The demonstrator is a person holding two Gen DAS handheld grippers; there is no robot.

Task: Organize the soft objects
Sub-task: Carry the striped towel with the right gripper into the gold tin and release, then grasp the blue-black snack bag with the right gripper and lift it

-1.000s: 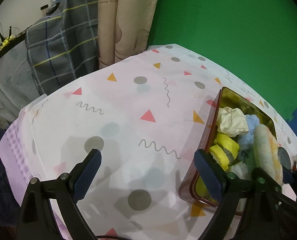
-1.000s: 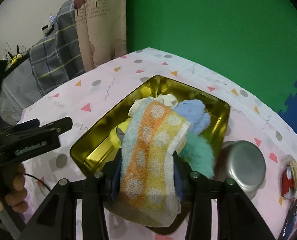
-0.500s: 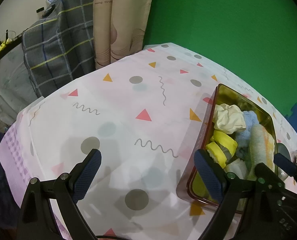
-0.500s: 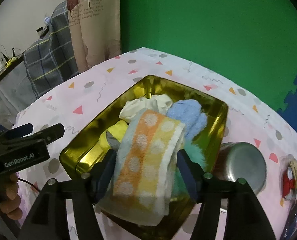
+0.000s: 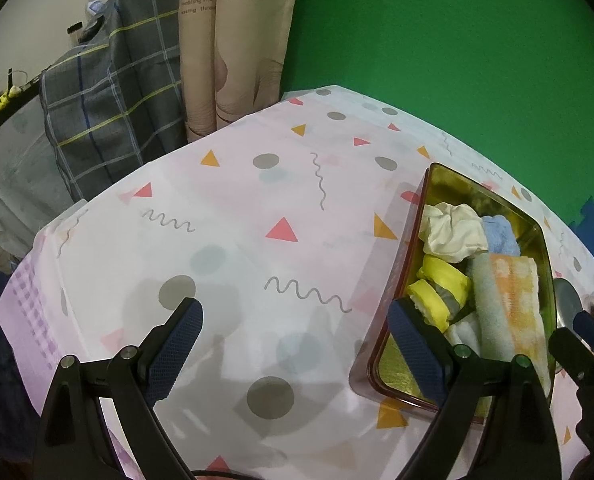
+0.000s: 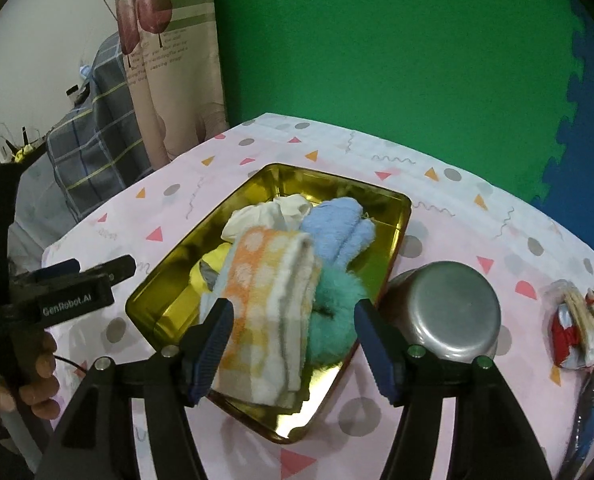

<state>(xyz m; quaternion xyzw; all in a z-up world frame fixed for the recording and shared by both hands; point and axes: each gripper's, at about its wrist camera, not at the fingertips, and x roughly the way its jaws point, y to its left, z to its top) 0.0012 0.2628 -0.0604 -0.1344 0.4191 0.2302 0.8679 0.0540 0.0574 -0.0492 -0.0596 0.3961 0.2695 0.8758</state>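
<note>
**Ana:** Two claws on screen, and the right gripper [image 6: 291,336] has just been opening. A second ago its pads pinched the orange-and-yellow dotted towel [image 6: 271,308]; now they stand wide, clear of the cloth on both sides, holding nothing.

**Ben:** And the towel lies in the gold tin [image 6: 169,292], draped over the other soft things, its near end hanging over the front rim.

**Ana:** Right. Beside it sit the blue cloth [image 6: 339,232], the cream cloth [image 6: 269,214], the teal fluffy piece [image 6: 335,312] and a yellow-and-grey roll [image 5: 443,290], all inside the tin.

**Ben:** Left gripper [image 5: 295,350]?

**Ana:** Same spot as before above the patterned tablecloth [image 5: 257,200], jaws spread wide, nothing between them. Its right finger [image 5: 415,354] covers the tin's near corner.

**Ben:** What can't you read?

**Ana:** The yellow roll is mostly buried under the towel in the right view. The upturned metal cup [image 6: 443,312] shows only its base. That red-and-white packet [image 6: 577,332] at the right edge is too small to identify, and the blue thing below it is cut off.
</note>
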